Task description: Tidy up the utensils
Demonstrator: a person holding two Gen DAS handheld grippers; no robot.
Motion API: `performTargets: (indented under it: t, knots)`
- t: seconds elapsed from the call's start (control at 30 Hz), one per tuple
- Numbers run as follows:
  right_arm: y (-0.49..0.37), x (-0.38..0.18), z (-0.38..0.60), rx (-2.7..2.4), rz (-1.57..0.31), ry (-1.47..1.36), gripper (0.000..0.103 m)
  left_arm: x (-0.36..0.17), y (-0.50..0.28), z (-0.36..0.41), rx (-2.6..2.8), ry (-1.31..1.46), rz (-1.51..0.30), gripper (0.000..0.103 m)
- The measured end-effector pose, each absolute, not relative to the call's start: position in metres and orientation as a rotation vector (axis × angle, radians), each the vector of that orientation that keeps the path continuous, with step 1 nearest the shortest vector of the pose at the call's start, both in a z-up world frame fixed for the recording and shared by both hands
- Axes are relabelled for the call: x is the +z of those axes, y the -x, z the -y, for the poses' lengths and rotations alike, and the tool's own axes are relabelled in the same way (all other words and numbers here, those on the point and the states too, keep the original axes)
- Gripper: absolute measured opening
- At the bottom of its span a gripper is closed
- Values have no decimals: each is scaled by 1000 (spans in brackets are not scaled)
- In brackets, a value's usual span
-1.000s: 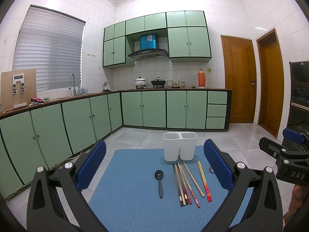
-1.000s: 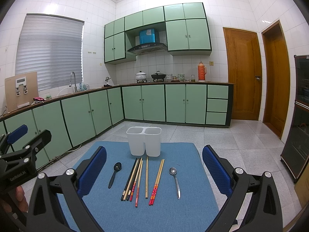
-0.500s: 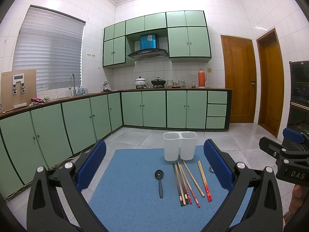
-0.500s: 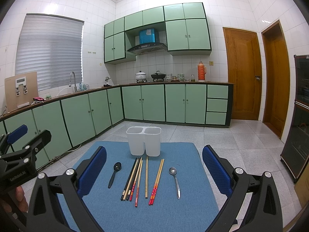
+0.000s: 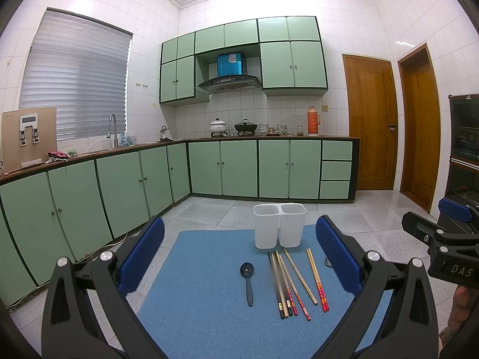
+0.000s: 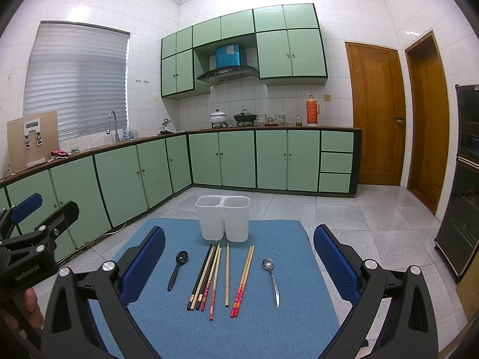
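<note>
Left wrist view: your left gripper [image 5: 239, 251] hangs open and empty; the black spoon [image 5: 248, 281] and chopsticks [image 5: 292, 284] lie on the blue mat [image 5: 197, 299].
Right wrist view: your right gripper [image 6: 239, 252] is open too; the metal spoon [image 6: 271, 281] lies flat, the white holder [image 6: 223, 221] looks empty, so sorting has not begun

On the blue mat [image 6: 269, 329] there are two spoons: one black spoon [image 6: 178, 269] and one metal spoon [image 6: 271, 281]. One white holder [image 6: 223, 221] with two compartments stands at the far end. The chopsticks [image 6: 209, 278] number about eight, though the left cluster overlaps too tightly for a sure count: roughly five bunched there, one single bamboo stick [image 6: 227, 272], and one red-ended pair [image 6: 243, 281]. Two tools are in view, the left tool [image 5: 239, 257] and the right tool [image 6: 239, 257].
</note>
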State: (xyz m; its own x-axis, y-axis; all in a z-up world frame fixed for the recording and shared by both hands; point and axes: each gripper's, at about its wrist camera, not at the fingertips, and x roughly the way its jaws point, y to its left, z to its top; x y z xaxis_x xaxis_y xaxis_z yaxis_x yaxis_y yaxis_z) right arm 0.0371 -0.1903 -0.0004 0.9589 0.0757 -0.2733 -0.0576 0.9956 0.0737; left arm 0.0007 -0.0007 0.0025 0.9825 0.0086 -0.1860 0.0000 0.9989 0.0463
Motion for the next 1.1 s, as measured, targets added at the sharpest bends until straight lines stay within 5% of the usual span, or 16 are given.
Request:
performTargets:
  t: [0.5,1.1]
  knots:
    - [-44,-9,189,66,-309,-66,97,-8,-7,-2,11,-47,-211,98]
    - [-130,-73,202,36,-508,-42,94,-77,-102,-15,43,-82,-466,98]
